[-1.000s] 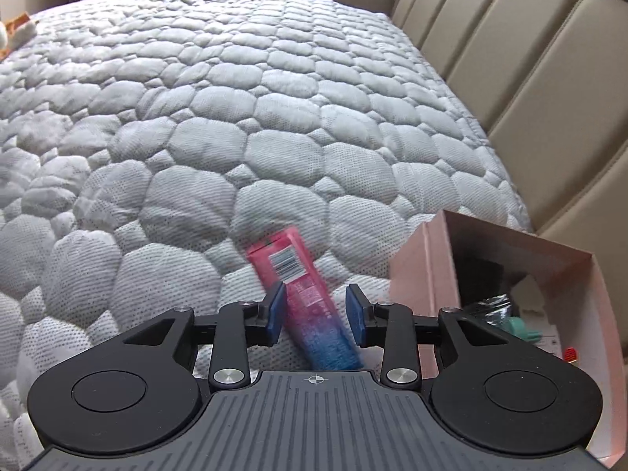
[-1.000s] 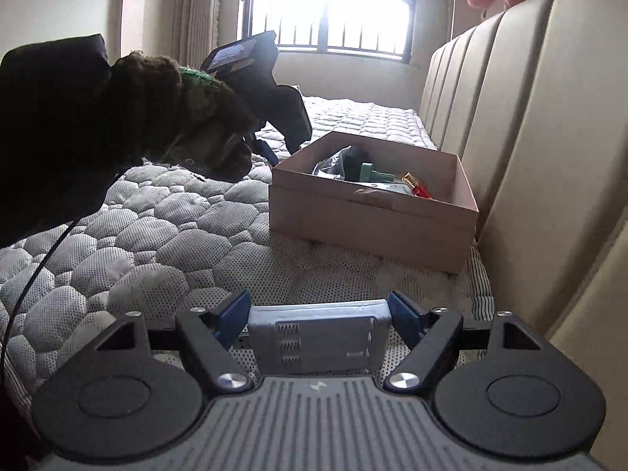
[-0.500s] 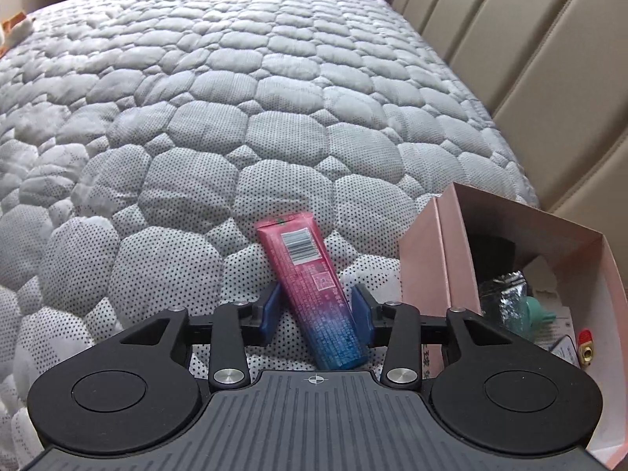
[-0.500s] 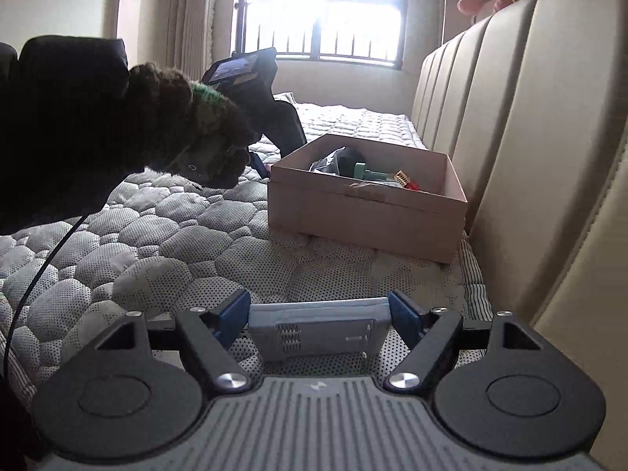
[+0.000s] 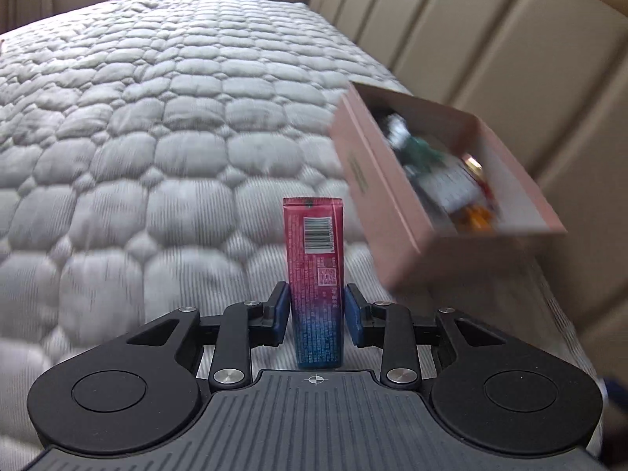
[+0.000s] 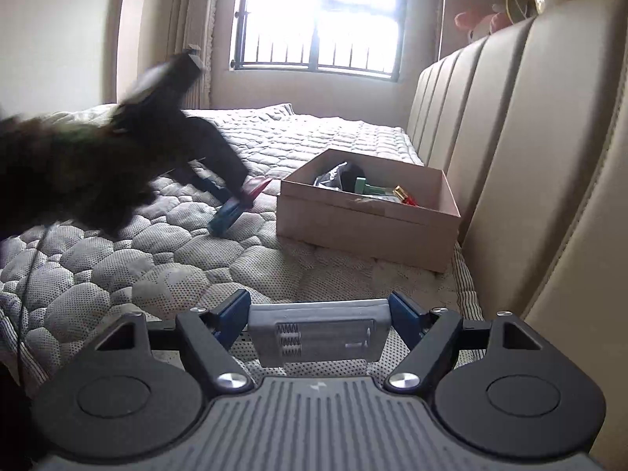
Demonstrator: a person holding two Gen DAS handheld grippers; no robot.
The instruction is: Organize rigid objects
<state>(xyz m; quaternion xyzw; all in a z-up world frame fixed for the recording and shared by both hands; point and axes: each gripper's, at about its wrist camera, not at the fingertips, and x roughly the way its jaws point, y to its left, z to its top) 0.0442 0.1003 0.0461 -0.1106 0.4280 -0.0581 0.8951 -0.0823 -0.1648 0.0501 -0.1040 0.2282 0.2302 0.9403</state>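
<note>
Quilted bed behind; left claw [image 5: 316, 310] clamps pink-to-blue barcoded tube [image 5: 315, 271].

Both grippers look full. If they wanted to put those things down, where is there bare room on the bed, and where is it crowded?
The quilted mattress lies bare left of the pink box, toward the window. A narrower bare strip lies between the box and the right gripper. The box is cluttered, tight against the headboard.
</note>
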